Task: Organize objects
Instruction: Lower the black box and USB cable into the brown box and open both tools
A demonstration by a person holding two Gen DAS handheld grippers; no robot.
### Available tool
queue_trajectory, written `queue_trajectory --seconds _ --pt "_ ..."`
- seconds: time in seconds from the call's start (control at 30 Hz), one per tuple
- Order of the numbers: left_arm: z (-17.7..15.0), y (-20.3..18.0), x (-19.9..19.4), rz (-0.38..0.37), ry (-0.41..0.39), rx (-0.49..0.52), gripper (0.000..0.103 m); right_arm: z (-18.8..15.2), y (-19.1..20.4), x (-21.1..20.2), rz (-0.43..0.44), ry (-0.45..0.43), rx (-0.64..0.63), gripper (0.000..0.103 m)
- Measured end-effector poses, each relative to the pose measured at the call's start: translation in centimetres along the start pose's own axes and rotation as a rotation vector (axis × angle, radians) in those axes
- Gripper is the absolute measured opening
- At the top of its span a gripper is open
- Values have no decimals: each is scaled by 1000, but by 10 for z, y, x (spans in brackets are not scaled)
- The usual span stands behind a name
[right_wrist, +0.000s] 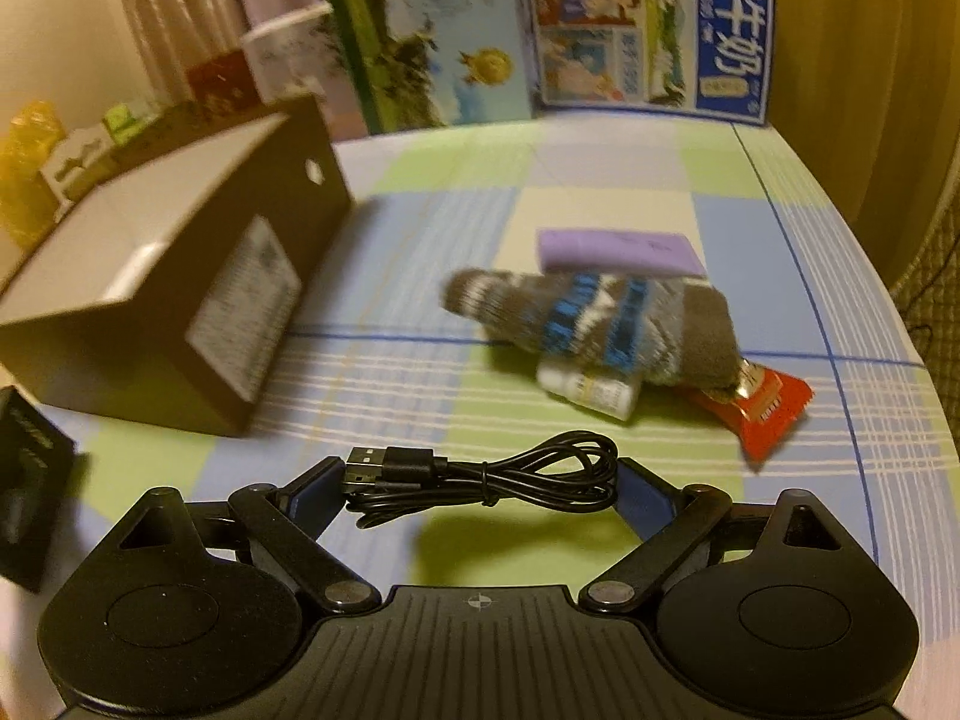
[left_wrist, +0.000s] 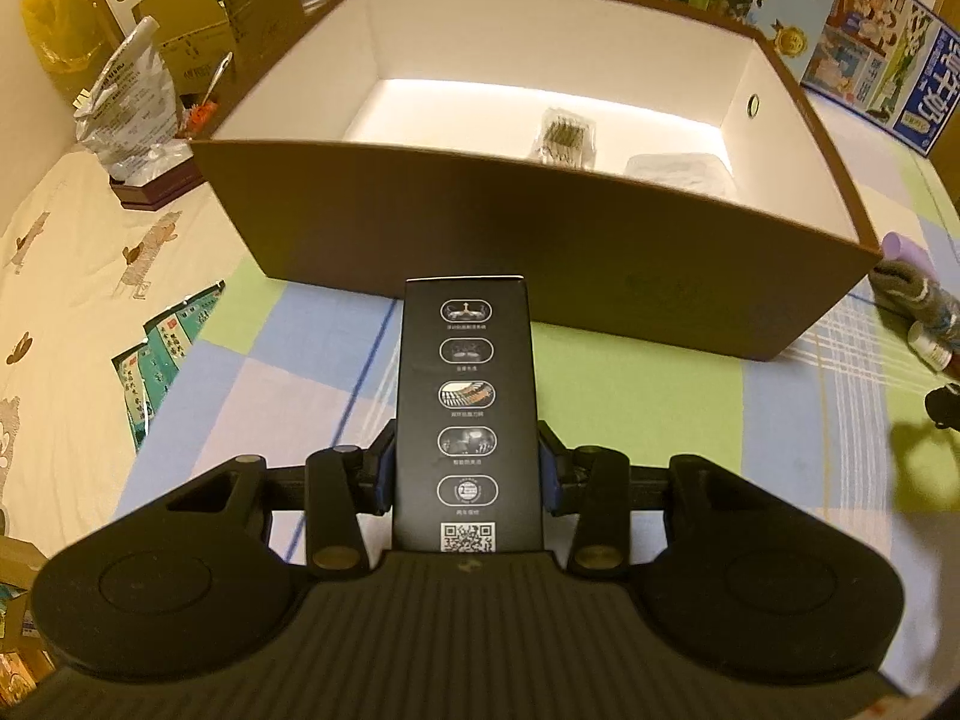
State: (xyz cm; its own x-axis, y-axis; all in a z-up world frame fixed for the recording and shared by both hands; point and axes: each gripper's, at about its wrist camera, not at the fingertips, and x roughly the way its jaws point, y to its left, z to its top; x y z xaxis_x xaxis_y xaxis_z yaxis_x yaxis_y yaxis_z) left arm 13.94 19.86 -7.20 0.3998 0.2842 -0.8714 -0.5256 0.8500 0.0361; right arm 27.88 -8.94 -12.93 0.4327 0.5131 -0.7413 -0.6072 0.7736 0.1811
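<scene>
1. Two grippers work over the checked cloth [right_wrist: 420,372], both near the brown storage box [left_wrist: 540,276].
2. Left gripper [left_wrist: 468,468] points level at the storage box's near wall, jaws closed narrow on a black carton [left_wrist: 468,396] held flat, just short of that wall.
3. Right gripper [right_wrist: 480,480], to the right of the storage box, has its jaws spread wide around a coiled black USB cable [right_wrist: 480,474].
4. Beyond it a knit sock [right_wrist: 600,318] lies over a white bottle [right_wrist: 585,390] and red packet [right_wrist: 762,414], touching a purple box [right_wrist: 618,249].
</scene>
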Motion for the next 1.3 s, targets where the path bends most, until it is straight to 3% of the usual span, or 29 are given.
queue_trajectory --seconds 0.37,0.7,0.97,1.3 --pt "21 36 -58 -25 -93 -7 38 39 64 -34 158 -118 -94 91" --pt "92 54 -82 -69 -224 62 38 97 130 -15 249 -196 -143 91" --pt "160 50 -54 -96 -265 139 38 135 161 30 240 -175 -153 91" --pt "224 49 26 -96 -214 187 38 159 170 84 173 -107 -133 91"
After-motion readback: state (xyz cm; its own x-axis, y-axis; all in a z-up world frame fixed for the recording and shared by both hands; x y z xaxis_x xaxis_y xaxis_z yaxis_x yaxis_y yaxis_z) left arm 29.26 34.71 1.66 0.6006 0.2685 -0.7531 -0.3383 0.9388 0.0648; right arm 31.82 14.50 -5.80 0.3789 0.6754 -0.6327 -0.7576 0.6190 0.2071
